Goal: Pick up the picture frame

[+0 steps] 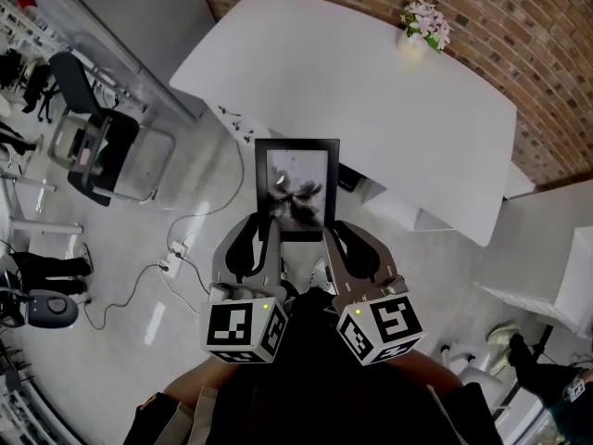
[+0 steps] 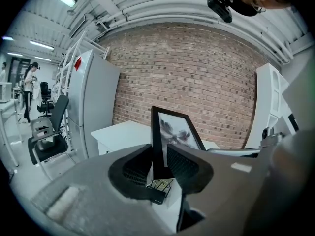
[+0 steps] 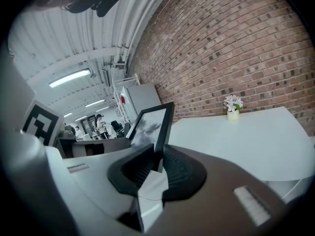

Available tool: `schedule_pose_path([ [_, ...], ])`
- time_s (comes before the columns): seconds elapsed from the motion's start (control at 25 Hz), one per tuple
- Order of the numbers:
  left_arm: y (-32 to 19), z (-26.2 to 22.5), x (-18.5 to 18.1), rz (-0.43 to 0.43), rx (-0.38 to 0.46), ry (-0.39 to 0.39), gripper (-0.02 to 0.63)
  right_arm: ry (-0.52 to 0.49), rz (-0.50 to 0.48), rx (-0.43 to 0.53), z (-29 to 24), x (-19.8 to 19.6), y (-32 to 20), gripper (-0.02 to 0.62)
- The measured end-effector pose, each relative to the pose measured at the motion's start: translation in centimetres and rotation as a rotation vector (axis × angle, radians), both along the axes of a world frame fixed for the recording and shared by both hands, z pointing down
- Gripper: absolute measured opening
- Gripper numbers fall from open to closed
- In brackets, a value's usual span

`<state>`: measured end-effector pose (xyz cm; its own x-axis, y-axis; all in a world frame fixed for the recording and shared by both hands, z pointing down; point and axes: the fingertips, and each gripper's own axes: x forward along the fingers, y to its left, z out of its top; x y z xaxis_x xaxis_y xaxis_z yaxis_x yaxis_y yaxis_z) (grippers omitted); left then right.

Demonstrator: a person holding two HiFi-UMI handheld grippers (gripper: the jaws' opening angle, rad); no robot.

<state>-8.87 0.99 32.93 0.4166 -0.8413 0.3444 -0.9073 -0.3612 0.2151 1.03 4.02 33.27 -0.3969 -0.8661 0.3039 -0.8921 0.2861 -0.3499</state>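
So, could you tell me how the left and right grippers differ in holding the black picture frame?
The left gripper clamps the black rectangular picture frame by its left rail; the right gripper clamps its right rail. The left gripper's view shows the picture to the right of its jaws, the right gripper's to the left. Both are shut on the frame's lower end.

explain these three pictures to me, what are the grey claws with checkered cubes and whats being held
No robot here: a person holds a claw-like gripper in each hand; the patterned cubes belong to them. The top-down picture comes from a camera on the person's head, the other two from cameras riding on each gripper. The left gripper and right gripper each clamp a side edge of the black picture frame, holding it up near the white table, where a small vase of flowers stands.
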Motion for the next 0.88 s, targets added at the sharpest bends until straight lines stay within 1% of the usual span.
schedule_pose_path([
  [0.32, 0.4, 0.0, -0.3, -0.006, 0.008, 0.017, 0.087, 0.014, 0.001, 0.010, -0.3, -0.2, 0.5, 0.055],
  [0.88, 1.5, 0.0, -0.7, -0.011, 0.011, 0.022, 0.087, 0.018, -0.005, 0.012, -0.3, -0.6, 1.6, 0.055],
])
